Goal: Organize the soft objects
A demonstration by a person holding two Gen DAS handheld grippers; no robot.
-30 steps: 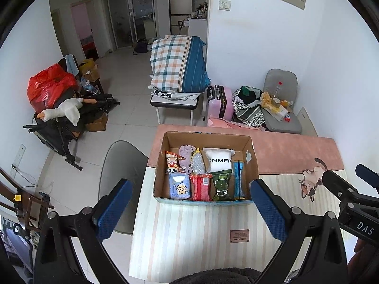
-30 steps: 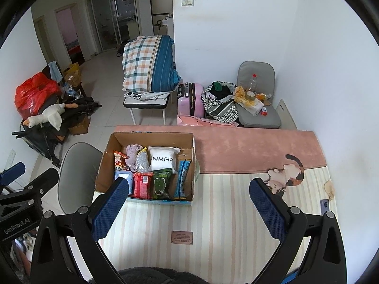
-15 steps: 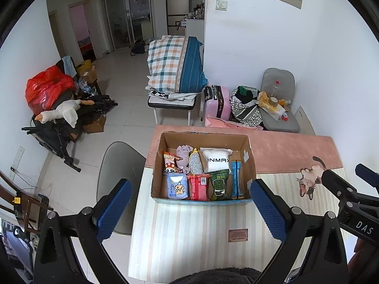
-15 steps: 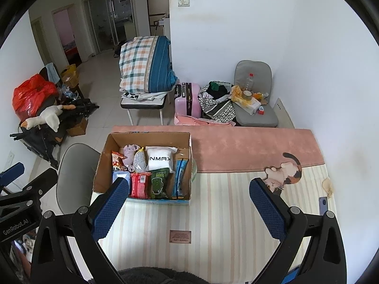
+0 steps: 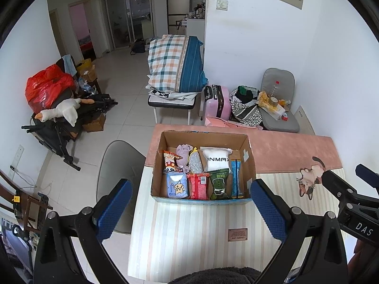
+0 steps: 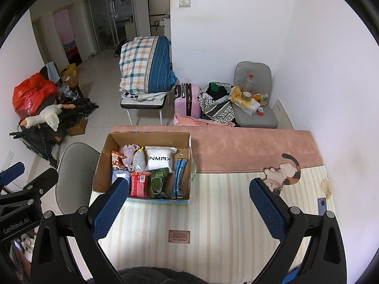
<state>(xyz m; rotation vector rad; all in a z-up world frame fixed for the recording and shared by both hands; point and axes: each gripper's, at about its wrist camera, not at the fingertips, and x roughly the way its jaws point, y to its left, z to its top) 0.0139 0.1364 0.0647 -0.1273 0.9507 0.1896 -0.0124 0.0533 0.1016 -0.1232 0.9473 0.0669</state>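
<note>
Left wrist view: the left gripper [image 5: 191,208] hovers above the striped counter [image 5: 189,232], fingers [image 5: 268,210] spread wide and holding nothing. The open cardboard box [image 5: 203,163] stands near the counter's left edge, packed with a white sock pack [image 5: 218,159], snack packets and tissues. Right wrist view: the right gripper [image 6: 189,208] hangs likewise, fingers [image 6: 266,209] apart and empty, beside a cat-shaped mat [image 6: 284,172]
</note>
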